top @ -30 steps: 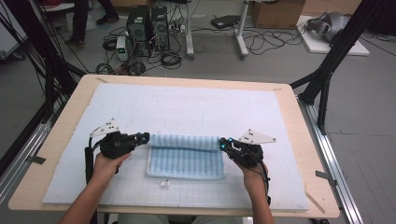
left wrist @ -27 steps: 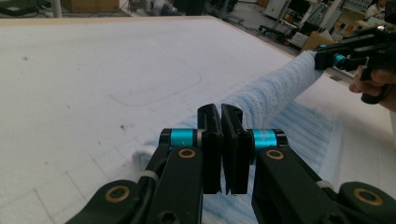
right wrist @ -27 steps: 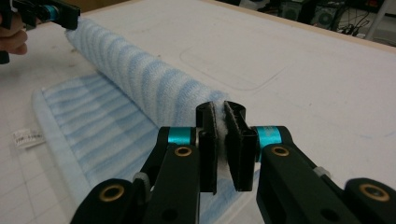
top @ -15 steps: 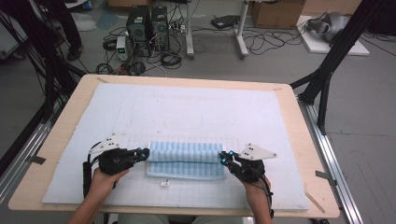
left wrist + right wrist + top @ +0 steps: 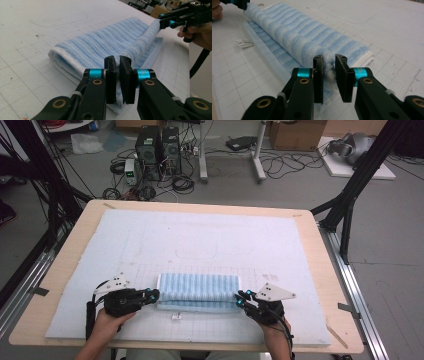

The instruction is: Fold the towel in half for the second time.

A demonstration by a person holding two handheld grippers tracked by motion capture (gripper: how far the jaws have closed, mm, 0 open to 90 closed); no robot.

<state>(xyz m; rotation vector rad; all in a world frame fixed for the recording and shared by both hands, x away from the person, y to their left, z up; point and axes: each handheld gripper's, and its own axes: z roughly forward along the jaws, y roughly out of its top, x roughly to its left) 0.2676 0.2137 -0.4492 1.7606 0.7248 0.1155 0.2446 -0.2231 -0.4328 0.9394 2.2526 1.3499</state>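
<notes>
The blue striped towel [image 5: 198, 291] lies folded on our bench [image 5: 330, 285] near its front edge, our left gripper [image 5: 117, 80] and right gripper [image 5: 329, 78] just easing open on its upper corners, so the fold could spring back.

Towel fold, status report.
Left gripper and right gripper just easing open, towel edge between jaws. Towel folded on mat. Nothing obstructing.
</notes>
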